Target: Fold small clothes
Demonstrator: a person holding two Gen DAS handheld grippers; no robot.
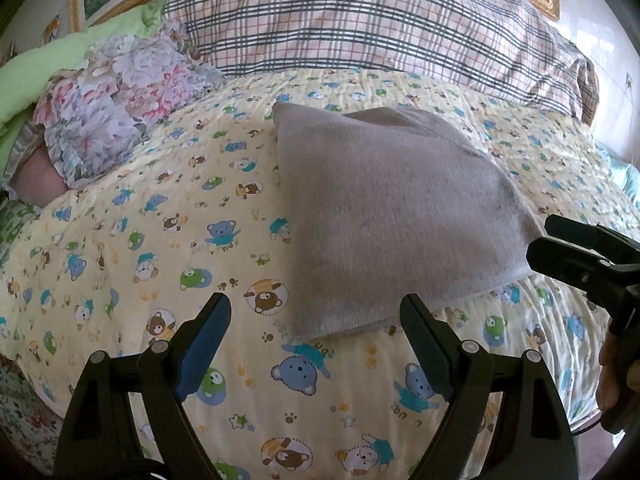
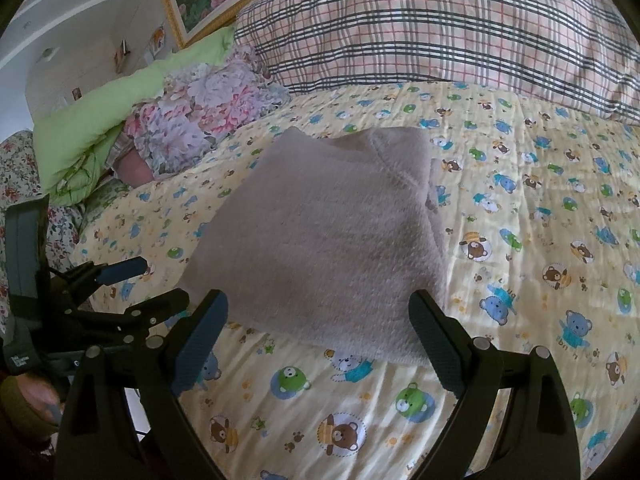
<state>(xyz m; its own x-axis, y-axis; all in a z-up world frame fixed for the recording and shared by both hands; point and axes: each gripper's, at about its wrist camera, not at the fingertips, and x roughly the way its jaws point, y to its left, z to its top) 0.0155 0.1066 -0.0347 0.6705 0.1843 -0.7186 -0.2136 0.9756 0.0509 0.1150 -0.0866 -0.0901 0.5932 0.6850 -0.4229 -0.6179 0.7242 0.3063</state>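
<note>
garment: grey knit piece (image 1: 384,216), already folded into a compact block, flat on the bear-print quilt (image 1: 160,240), mid-bed, short of the plaid pillow (image 1: 360,20)
left gripper (image 1: 316,320): jaws spread wide, holding nothing; near-left corner of the garment sits just beyond and between the tips
right gripper (image 2: 320,316): jaws also wide apart, empty; near hem lies straight ahead, between the fingers, close
axis: long side runs near-to-far, slightly skewed; near hem spans left-right
nearer hand: roughly equal, each lined up on its own near corner; right looks marginally closer
clearance: grippers near each other, not touching
judgement: fold looks mostly done; next is either one more near-to-far fold or a lift away
risk: loose top layer at far right (image 2: 428,176) may unfold
</note>
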